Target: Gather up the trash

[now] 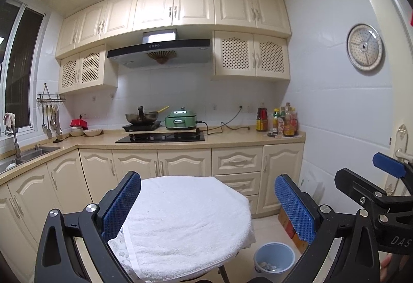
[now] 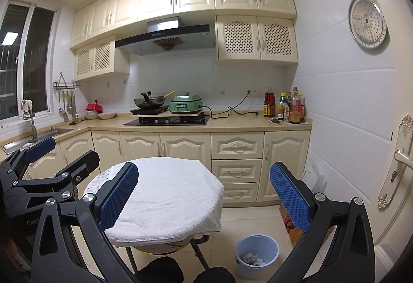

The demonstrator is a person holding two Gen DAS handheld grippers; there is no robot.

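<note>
Window: over on the far left, dark panes above the sink, tap standing beside it.
Utensil rack: ladles and spatulas hanging on the wall, a red lidded pot and bowls just beyond on the counter.
Left gripper: here it is, jaws spread wide, blue pads either side of the towel, nothing between them; seen again at the left edge of the right wrist view, raised, jaws apart there too.
Desk: a small round desk in the middle, covered by a white towel that drapes over its near edge; the towel top is bare.
Stove: behind it, a wok on a hob and a green electric cooker side by side, black cable trailing right along the counter.
Right gripper: also wide open, holding nothing, pads framing the desk's right half and the floor.
Trash bin: a pale blue bin on the floor, just right of the desk's legs, upright.
Trash: crumpled scraps lying at the bottom of the bin, too small to tell what they are.
Bottles: a cluster of sauce bottles on the counter's right end.
Wall: a round perforated tray hanging high, door handle at far right.
</note>
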